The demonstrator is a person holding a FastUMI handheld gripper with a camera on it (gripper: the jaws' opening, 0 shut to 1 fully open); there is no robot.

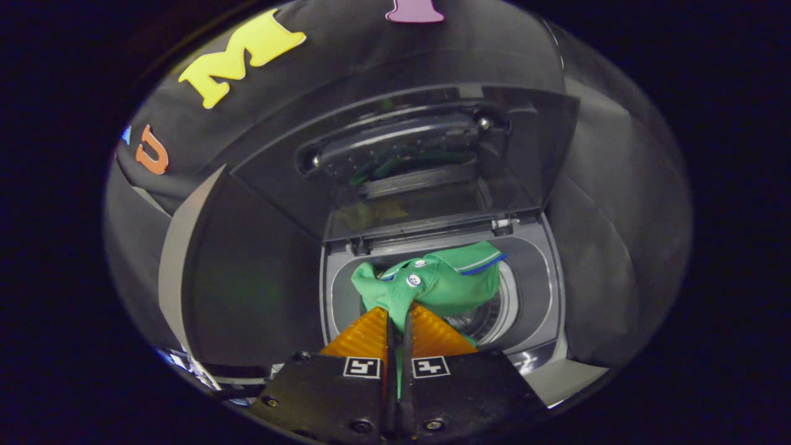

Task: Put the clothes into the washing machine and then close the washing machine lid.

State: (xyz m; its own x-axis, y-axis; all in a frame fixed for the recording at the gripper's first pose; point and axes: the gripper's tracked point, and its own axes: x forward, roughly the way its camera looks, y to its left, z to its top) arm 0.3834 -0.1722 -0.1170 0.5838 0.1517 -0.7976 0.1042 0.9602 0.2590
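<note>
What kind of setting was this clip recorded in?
Probably a staged laundry booth: a top-loading washing machine with its lid raised, black cloth walls around it, and the hand-held gripper shut on a green polo shirt over the drum.

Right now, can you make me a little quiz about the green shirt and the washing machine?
1. True or false: the washing machine lid is shut.
2. What do the gripper fingers pinch? A) a towel B) the green polo shirt C) nothing
3. Fill in: the shirt hangs over the machine's ____.

Key:
1. False; it stands open.
2. B; both fingers press on the shirt.
3. Drum; the shirt is above its opening, just ahead of the fingers.
</note>
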